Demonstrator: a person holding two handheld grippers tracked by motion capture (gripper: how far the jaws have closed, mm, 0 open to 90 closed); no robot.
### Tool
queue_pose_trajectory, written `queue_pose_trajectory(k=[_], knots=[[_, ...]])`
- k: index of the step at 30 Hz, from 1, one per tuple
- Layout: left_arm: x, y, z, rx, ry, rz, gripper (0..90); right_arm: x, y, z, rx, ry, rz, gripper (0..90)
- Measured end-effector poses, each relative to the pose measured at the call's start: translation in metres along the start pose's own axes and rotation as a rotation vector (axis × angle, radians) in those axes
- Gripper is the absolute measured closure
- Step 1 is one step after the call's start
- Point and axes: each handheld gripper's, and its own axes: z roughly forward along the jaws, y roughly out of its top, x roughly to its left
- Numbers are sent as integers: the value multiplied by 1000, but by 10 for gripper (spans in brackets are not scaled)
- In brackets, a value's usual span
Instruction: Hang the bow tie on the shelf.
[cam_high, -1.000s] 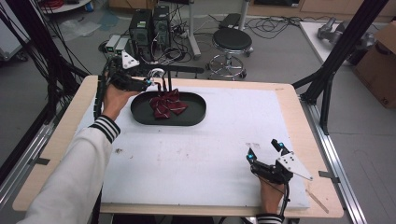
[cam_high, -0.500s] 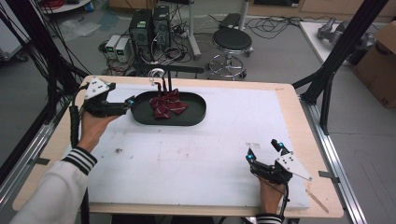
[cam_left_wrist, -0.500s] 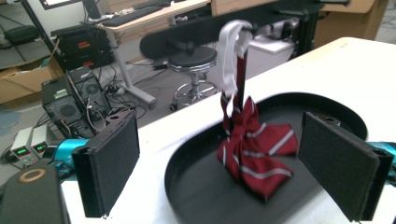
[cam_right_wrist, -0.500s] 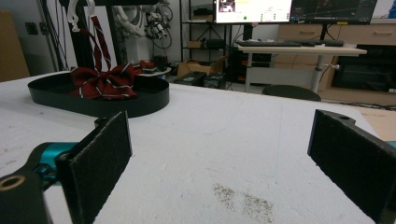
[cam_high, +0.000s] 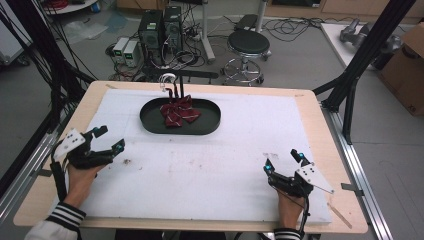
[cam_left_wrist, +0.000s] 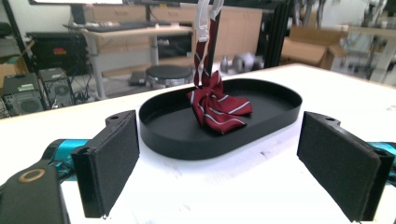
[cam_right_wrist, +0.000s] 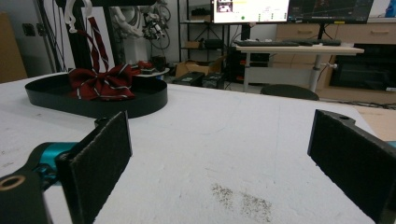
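A dark red striped bow tie (cam_high: 178, 112) lies in a black oval tray (cam_high: 150, 120) at the back of the white mat, its strap running up to a white hook (cam_high: 166, 79) on a black stand. The bow tie (cam_left_wrist: 218, 105) in its tray (cam_left_wrist: 275, 123) sits ahead of my left gripper (cam_left_wrist: 233, 172), whose jaws stand wide apart and empty. That left gripper (cam_high: 109, 140) rests near the mat's left edge, well short of the tray. My right gripper (cam_high: 282, 161) is open at the front right, with the bow tie (cam_right_wrist: 103, 84) far off to its left.
A white foam mat (cam_high: 240, 150) covers the wooden table. Dark crumbs (cam_right_wrist: 243, 198) speckle the mat before the right gripper. A round stool (cam_high: 248, 45), computer towers (cam_high: 160, 27) and cables stand on the floor beyond the table. Black frame posts (cam_high: 360, 65) rise at the right.
My left gripper has drawn back from the tray toward the front left of the mat and now rests there, open. The right gripper has stayed put.
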Motion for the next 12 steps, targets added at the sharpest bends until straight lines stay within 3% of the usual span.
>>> queue_pose_trajectory(k=[4, 6, 9, 12], knots=[[-10, -23, -11, -24, 10, 19, 133, 0, 0, 0, -1, -4, -1, 52], [-13, -22, -15, -71, 29, 43, 133, 0, 0, 0, -2, -5, 0, 52], [-12, -23, -15, -49, 25, 24, 133, 0, 0, 0, -5, -7, -1, 52], [-13, -24, -16, -65, 28, 26, 133, 1, 0, 0, -5, -8, -2, 52]])
